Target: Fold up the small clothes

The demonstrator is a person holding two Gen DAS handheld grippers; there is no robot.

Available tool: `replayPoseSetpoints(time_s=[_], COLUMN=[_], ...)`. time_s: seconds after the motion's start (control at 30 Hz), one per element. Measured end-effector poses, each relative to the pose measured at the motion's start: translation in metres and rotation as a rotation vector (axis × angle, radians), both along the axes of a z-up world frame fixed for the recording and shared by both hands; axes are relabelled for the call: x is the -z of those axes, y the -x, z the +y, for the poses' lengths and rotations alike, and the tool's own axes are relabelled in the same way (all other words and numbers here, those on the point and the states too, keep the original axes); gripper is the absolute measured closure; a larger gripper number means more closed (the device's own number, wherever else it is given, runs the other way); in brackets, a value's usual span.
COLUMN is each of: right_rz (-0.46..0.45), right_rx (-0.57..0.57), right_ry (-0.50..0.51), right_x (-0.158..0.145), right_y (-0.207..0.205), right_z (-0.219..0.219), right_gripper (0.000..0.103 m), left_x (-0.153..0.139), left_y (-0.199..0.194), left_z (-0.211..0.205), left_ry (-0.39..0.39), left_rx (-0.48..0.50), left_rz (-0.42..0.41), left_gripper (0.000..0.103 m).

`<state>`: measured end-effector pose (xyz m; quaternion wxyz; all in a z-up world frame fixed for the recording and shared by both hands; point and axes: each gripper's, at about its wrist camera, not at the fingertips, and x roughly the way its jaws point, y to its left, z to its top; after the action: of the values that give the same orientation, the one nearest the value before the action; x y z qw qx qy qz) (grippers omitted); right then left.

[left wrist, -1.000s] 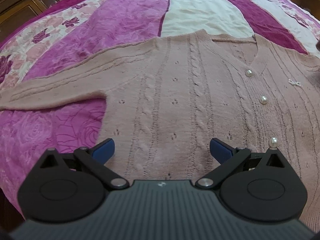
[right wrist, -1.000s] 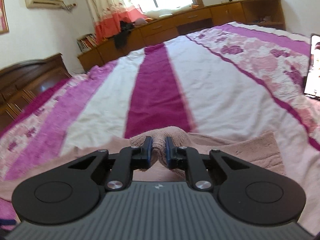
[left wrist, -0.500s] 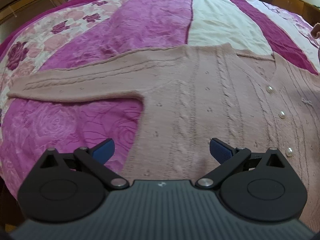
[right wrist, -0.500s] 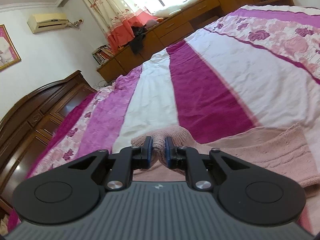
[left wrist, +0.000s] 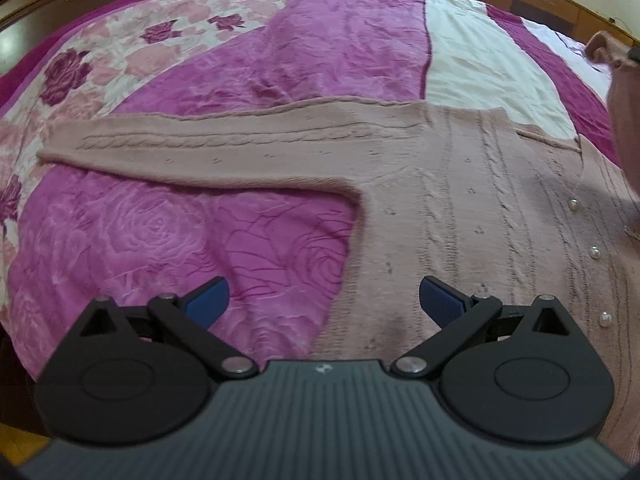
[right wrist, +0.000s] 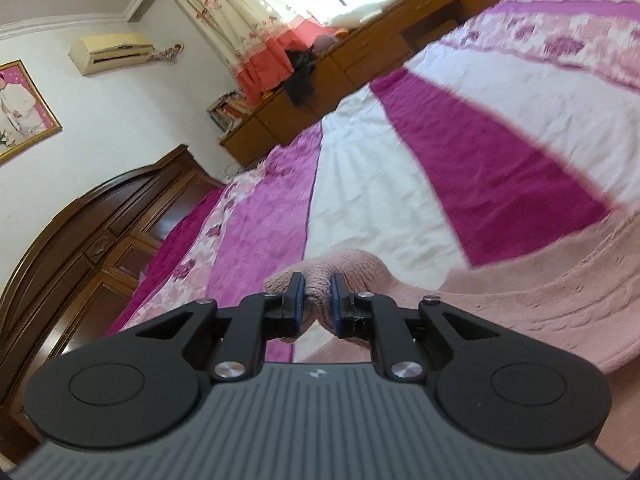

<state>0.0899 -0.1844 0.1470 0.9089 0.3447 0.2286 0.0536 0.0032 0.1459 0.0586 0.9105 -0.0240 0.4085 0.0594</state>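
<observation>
A pale pink cable-knit cardigan point(left wrist: 460, 208) with pearl buttons lies flat on the bed, its left sleeve point(left wrist: 208, 148) stretched out to the left. My left gripper point(left wrist: 322, 300) hangs open above the cardigan's lower left edge, holding nothing. In the right wrist view, my right gripper point(right wrist: 318, 306) is shut on the cuff of the cardigan's other sleeve point(right wrist: 320, 280) and holds it lifted off the bed; the sleeve trails away to the right point(right wrist: 540, 300). That raised cuff point(left wrist: 608, 50) also shows at the far right of the left wrist view.
The bed is covered by a quilt point(left wrist: 168, 240) in magenta, pink and white stripes with rose prints. A dark wooden headboard point(right wrist: 92, 240) stands at the left. Low wooden cabinets point(right wrist: 360, 64) run under a curtained window beyond the bed.
My left gripper has swung left, bringing the whole left sleeve into view. My right gripper has risen and tilted, carrying the pinched cuff higher over the bed.
</observation>
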Motion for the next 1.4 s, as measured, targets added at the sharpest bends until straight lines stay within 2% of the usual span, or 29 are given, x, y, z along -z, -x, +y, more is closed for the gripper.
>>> replayPoseSetpoints(time_s=[0.23,0.37,0.6,0.67,0.73,0.83,0.97,1.1,1.27,1.4], right_rz=[0.067,0.087,0.179,0.22,0.248,0.224,0.197,0.205,0.197,0.19], right_rx=[-0.061,-0.081,-0.139,-0.168,-0.193,-0.227,-0.274,-0.267,-0.183,-0.086], right_ry=[-0.031,-0.013,-0.037,-0.032,-0.013,0.003,0.011,0.013,0.042,0.084], right_x=[0.042,0.061,0.103,0.112,0.118,0.119,0.112,0.107,0.103,0.101], right_y=[-0.019,-0.029,-0.037,-0.037,-0.036,-0.025,-0.005,0.017,0.056,0.085], right_z=[0.057,0.083,0.094,0.096,0.1,0.103,0.093,0.07,0.019,-0.021], right_gripper=[0.088,0.088,0.087,0.076,0.059,0.04,0.039,0.038,0.038,0.038], left_x=[0.004,0.006,0.008,0.008,0.008,0.006,-0.001,-0.011,-0.016,-0.013], left_y=[0.004,0.004,0.004,0.003,0.002,-0.001,-0.01,-0.023,-0.047,-0.066], left_z=[0.016,0.021,0.023,0.023,0.023,0.019,0.009,-0.003,-0.023,-0.035], left_ry=[0.014,0.019,0.023,0.024,0.024,0.015,0.0,-0.018,-0.025,-0.001], left_rx=[-0.03,-0.036,-0.036,-0.037,-0.034,-0.018,0.015,0.057,0.114,0.152], left_rz=[0.003,0.005,0.006,0.006,0.005,-0.005,-0.025,-0.059,-0.085,-0.066], left_gripper=[0.0,0.0,0.0,0.0,0.0,0.0,0.0,0.0,0.0,0.0])
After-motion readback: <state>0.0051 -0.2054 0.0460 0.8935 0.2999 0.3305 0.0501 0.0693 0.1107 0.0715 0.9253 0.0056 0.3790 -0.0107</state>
